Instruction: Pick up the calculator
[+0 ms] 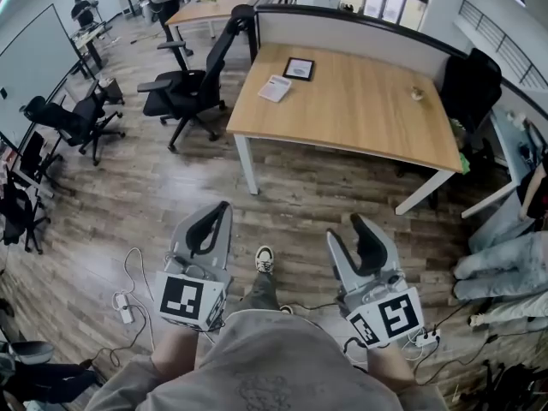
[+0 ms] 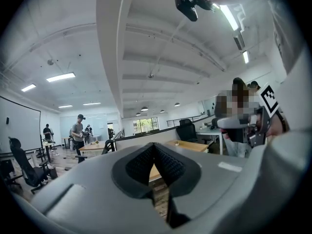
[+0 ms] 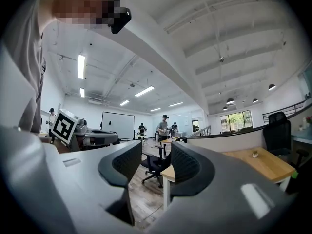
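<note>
A dark flat square thing (image 1: pixel 298 68), probably the calculator, lies near the far edge of the wooden table (image 1: pixel 360 118), with a white sheet or pad (image 1: pixel 275 87) just beside it. Both grippers hang over the floor well short of the table, pointing level toward it. My left gripper (image 1: pixel 221 212) has its black pads together with nothing between them; in the left gripper view (image 2: pixel 153 149) they meet at the tips. My right gripper (image 1: pixel 347 229) stands open and empty, and a clear gap shows between its pads in the right gripper view (image 3: pixel 156 156).
A small pale object (image 1: pixel 417 93) sits on the table's right side. Black office chairs (image 1: pixel 184 88) stand left of the table. A low partition (image 1: pixel 342 24) backs it. A person's legs (image 1: pixel 505 268) rest at the right. Cables and a power strip (image 1: pixel 124 306) lie on the floor.
</note>
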Demonstrator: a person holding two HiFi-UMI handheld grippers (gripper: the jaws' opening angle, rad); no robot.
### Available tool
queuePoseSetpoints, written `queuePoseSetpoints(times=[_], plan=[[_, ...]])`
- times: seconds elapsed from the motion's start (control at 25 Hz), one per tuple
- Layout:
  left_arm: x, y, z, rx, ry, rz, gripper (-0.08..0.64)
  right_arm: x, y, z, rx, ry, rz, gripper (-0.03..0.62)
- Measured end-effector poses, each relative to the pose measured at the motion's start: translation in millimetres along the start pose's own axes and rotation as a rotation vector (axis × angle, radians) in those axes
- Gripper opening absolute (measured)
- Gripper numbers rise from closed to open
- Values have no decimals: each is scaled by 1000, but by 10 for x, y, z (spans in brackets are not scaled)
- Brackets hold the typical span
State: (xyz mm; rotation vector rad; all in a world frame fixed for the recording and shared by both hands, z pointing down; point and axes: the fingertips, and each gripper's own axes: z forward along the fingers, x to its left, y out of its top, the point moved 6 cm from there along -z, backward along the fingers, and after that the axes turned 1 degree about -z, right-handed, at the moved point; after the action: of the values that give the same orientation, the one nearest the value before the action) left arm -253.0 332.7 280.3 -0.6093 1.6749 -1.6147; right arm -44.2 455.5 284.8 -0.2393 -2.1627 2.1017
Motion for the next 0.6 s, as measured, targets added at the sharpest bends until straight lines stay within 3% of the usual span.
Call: queuePoseSetpoints(times=[0.6], plan=[[797, -98, 1161, 28, -26, -15, 2, -709, -71, 1262, 64, -25, 15, 167]])
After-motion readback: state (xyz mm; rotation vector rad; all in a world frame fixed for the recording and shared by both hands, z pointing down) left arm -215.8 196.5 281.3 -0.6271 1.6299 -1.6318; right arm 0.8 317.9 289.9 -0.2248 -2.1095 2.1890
